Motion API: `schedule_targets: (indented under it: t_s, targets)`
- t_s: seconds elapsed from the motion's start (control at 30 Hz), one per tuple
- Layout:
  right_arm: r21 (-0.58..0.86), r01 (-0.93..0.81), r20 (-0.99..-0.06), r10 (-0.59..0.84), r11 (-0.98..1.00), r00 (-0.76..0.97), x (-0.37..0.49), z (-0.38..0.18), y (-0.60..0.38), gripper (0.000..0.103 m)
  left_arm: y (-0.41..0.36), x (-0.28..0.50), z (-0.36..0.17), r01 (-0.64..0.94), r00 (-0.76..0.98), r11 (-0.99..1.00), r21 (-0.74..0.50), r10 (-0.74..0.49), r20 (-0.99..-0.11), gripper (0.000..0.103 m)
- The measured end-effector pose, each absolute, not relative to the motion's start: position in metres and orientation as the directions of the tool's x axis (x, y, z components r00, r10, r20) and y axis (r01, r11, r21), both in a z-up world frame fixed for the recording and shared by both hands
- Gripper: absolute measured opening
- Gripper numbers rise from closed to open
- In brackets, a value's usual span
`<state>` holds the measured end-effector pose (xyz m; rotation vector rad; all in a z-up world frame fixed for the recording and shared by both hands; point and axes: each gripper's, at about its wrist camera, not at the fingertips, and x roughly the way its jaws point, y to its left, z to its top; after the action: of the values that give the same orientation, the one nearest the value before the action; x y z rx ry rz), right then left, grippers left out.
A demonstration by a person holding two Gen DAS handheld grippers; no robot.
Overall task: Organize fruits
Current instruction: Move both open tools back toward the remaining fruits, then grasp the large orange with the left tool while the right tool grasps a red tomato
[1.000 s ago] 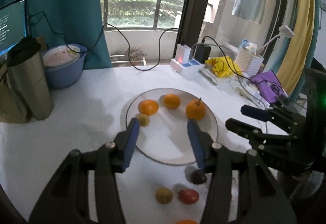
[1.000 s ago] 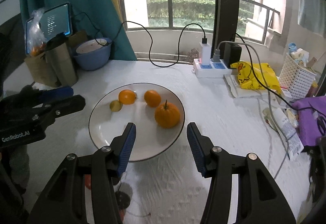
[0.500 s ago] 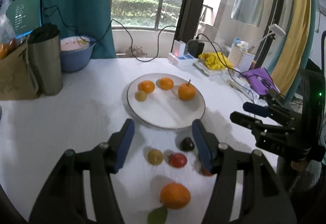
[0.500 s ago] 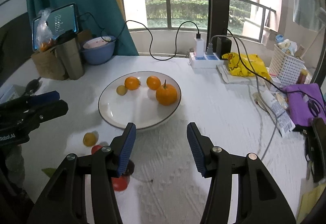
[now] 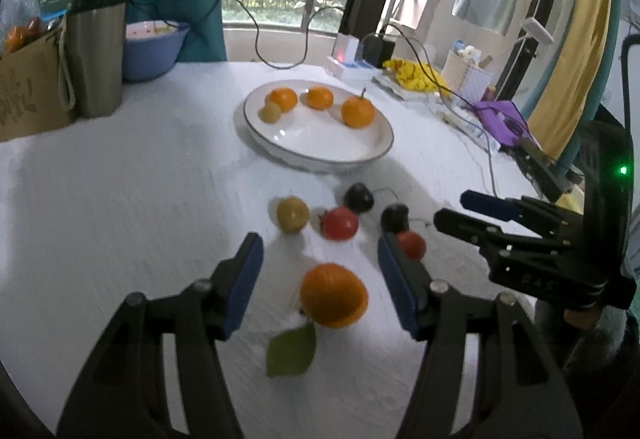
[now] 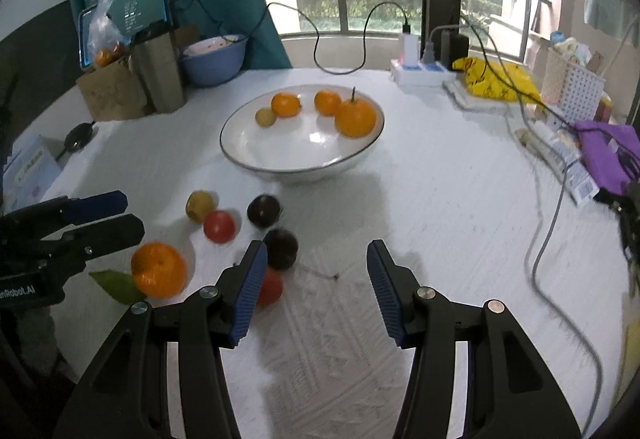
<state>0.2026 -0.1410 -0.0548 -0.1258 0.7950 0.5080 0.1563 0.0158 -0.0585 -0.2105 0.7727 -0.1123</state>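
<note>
A white-covered table [image 6: 440, 199] stands before a balcony window, with a white plate [image 6: 280, 155] near its middle serving as the landmark. Inside the plate sit three oranges [image 6: 355, 118] and one small yellow-green fruit [image 6: 265, 116], all toward its far rim.

On the cloth just in front of the plate lie the loose fruits: a yellowish fruit [image 5: 293, 214], a red fruit [image 5: 339, 223], two dark plums [image 5: 359, 197] and a second red fruit [image 5: 411, 244]. Farther from the plate, toward the camera, rests a large orange [image 5: 334, 295] with a green leaf [image 5: 291, 350] beside it.

The left gripper [image 5: 318, 281] hangs over the near side of the plate, its blue-padded jaws parted and framing the large orange without touching it; they have just been opening, and nothing is gripped. In the right wrist view the same gripper shows at the left edge, beside the large orange.

The right gripper [image 6: 316, 289] hovers in front of the plate over bare cloth, its jaws set apart at a moderate width and holding nothing. Its left pad stands in front of the second red fruit, with a dark plum just beyond.

Left of the plate stand a steel tumbler [image 5: 94, 53], a brown paper bag [image 5: 28, 91] and a blue bowl [image 5: 154, 47]. Behind the plate sits a white power strip [image 6: 420, 73]; to its right lie a yellow bag [image 6: 500, 81] and a white basket [image 6: 574, 85].
</note>
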Motion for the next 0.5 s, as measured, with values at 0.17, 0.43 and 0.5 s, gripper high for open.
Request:
schedule_targets:
  t_s: [0.17,0.43,0.5]
  targets:
    - [0.101,-0.495,-0.717,0.408,0.863,0.565,0.194,-0.062,-0.135,0.055,0.011,0.153,-0.068,0.044,0.695,0.971,-0.237,-0.2,-0.691,0.061]
    - [0.125,-0.534,-0.735,0.44,0.836,0.517,0.191,-0.073,-0.122,0.055,0.006,0.159,-0.083,0.056,0.658,0.974,-0.22,-0.201,-0.726,0.062]
    - [0.128,-0.541,-0.743,0.442,0.831,0.503,0.192,-0.077,-0.119,0.055,0.006,0.16,-0.085,0.061,0.654,0.975,-0.213,-0.2,-0.729,0.062]
